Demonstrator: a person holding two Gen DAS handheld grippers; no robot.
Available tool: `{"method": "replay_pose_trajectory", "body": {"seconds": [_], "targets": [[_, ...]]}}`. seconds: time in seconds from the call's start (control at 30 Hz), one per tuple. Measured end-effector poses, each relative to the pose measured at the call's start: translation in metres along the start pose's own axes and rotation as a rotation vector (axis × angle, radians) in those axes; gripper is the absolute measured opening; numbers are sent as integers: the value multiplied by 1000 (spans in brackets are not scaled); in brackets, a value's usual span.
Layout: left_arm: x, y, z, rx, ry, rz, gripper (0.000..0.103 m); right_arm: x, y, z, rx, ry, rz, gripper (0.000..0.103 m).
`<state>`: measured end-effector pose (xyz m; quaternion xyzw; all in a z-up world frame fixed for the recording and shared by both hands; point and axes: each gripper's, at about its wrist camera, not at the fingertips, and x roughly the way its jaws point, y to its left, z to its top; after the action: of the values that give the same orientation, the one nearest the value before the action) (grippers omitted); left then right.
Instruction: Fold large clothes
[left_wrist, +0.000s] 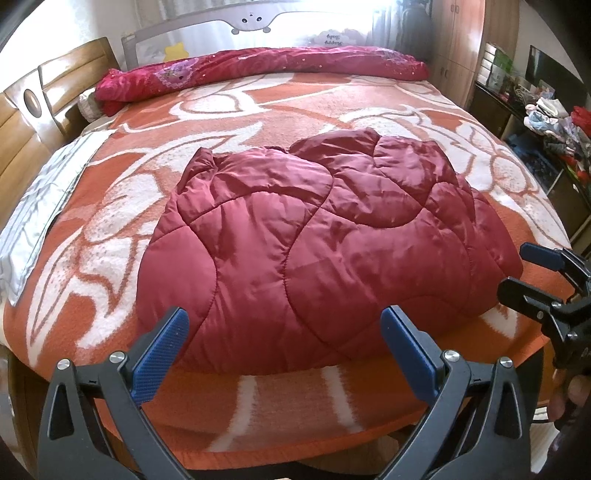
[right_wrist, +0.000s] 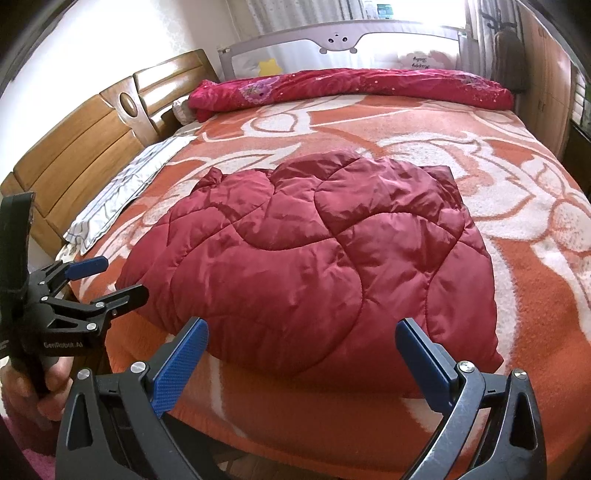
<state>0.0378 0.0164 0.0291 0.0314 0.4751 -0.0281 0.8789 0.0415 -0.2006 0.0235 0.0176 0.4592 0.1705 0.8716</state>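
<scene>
Nearest, the left gripper (left_wrist: 284, 350) and right gripper (right_wrist: 301, 360) hover at the bed's (left_wrist: 280, 435) near edge, jaws spread wide, empty. Just beyond lies the red quilted jacket (left_wrist: 325, 243) on the orange blanket (left_wrist: 369, 107), already folded into a thick bundle; at most a last fold or tidying looks left. Its long axis seems to run near to far, hem toward the grippers, though that is uncertain.

Both wrist cameras look from the foot edge of the bed with the orange-and-white blanket (left_wrist: 369, 107) (right_wrist: 535, 295), low and close, facing the far rail. Both frame the crumpled dark-red quilted coat (left_wrist: 325, 236) (right_wrist: 314, 258); the left view sits leftward, the right rightward, each catching the other's tool.
</scene>
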Motion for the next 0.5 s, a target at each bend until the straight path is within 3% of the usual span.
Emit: {"method": "replay_pose_trajectory", "body": {"seconds": [0.5], "targets": [[2, 0, 3, 3, -5, 1, 103, 0, -2, 4, -8, -7, 1, 102]]}}
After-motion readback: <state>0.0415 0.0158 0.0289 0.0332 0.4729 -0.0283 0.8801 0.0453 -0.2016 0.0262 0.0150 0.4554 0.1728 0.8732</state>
